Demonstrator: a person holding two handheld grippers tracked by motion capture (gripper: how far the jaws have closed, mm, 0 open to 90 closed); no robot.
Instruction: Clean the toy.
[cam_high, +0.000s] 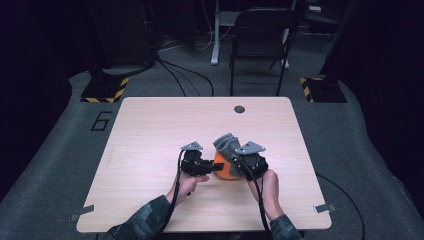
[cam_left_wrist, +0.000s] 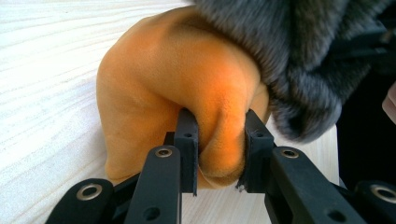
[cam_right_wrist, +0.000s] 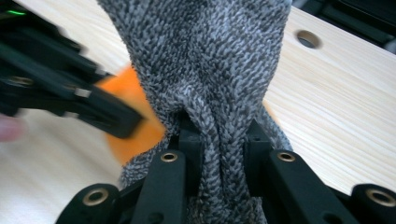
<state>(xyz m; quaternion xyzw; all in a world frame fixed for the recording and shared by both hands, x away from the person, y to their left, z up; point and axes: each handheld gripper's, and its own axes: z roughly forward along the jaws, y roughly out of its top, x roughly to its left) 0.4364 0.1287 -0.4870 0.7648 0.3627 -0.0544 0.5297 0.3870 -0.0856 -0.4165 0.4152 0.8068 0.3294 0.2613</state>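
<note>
On the table (cam_high: 150, 150), left gripper (cam_left_wrist: 219, 154) pinches orange cloth (cam_left_wrist: 177, 79); right gripper (cam_right_wrist: 223, 158) pinches grey knit (cam_right_wrist: 205, 60).

Both grippers were black. The left gripper (cam_high: 212, 167) and the right gripper (cam_high: 239, 165) each carried a grey three-cornered plate on top and trailed a black cable back along the forearm. Brass-ringed rivets dotted the jaw links. The person wore dark camouflage-patterned sleeves (cam_high: 145, 220).
</note>
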